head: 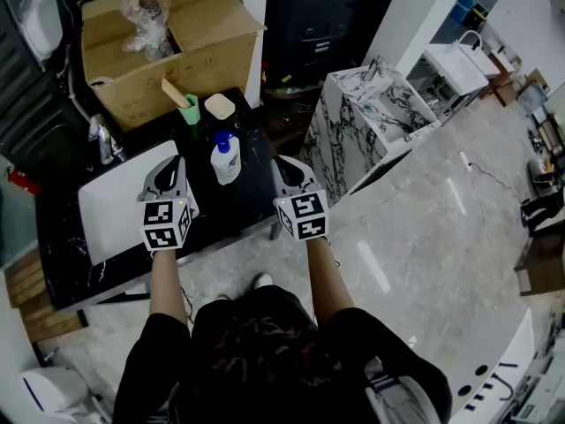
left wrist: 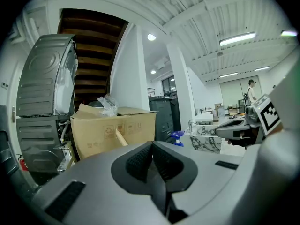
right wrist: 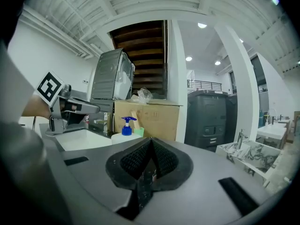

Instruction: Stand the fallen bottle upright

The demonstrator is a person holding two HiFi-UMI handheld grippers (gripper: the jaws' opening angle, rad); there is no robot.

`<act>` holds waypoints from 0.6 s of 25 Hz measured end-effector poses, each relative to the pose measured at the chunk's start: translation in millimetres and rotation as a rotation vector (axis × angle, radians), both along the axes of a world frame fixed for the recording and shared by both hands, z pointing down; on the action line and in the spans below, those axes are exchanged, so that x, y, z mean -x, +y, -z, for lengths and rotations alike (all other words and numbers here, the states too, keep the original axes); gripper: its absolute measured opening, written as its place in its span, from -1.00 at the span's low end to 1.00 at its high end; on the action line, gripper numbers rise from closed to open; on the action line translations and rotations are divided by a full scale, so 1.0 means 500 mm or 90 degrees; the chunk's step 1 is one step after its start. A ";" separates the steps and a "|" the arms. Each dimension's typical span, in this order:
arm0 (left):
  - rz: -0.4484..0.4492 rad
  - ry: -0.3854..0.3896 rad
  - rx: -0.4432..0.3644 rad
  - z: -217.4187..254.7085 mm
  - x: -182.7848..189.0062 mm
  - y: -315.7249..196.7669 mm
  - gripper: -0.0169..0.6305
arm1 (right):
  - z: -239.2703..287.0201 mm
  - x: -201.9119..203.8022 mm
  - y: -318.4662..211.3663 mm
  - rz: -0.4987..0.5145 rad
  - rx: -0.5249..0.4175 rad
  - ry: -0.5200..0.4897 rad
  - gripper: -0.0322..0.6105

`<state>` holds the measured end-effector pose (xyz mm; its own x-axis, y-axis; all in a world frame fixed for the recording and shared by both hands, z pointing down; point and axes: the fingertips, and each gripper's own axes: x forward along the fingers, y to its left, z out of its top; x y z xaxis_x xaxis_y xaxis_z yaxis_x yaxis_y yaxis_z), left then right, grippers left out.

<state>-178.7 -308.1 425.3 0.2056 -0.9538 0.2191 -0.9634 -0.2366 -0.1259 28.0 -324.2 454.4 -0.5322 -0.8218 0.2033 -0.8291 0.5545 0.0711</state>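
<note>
The white bottle (head: 225, 159) with a blue pump stands upright on the black counter (head: 252, 193), between my two grippers. In the head view my left gripper (head: 179, 162) is just left of it and my right gripper (head: 281, 162) just right, both apart from it. Each pair of jaws is pressed together with nothing between them. In the right gripper view the bottle's pump (right wrist: 127, 125) rises left of the shut right gripper (right wrist: 151, 139). In the left gripper view only the blue pump top (left wrist: 176, 136) shows, right of the shut left gripper (left wrist: 152, 144).
A cardboard box (head: 168, 42) stands behind the counter. In front of it are a green cup (head: 188, 109) holding a wooden stick and a cream lid (head: 219, 106). A white sink (head: 115, 201) with a faucet (head: 104, 140) lies left. A marble block (head: 371, 122) stands right.
</note>
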 end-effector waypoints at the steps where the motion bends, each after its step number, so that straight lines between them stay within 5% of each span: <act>1: -0.002 0.003 -0.003 0.005 0.004 0.005 -0.90 | 0.006 0.003 0.005 -0.003 -0.003 0.000 -0.90; 15: -0.039 0.024 -0.047 0.074 0.026 0.090 -0.90 | 0.078 0.023 0.099 -0.057 -0.039 -0.014 -0.89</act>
<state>-191.5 -263.0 388.6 0.2708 -0.9525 0.1396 -0.9518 -0.2866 -0.1094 16.4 -274.7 415.5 -0.4600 -0.8768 0.1401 -0.8769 0.4733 0.0831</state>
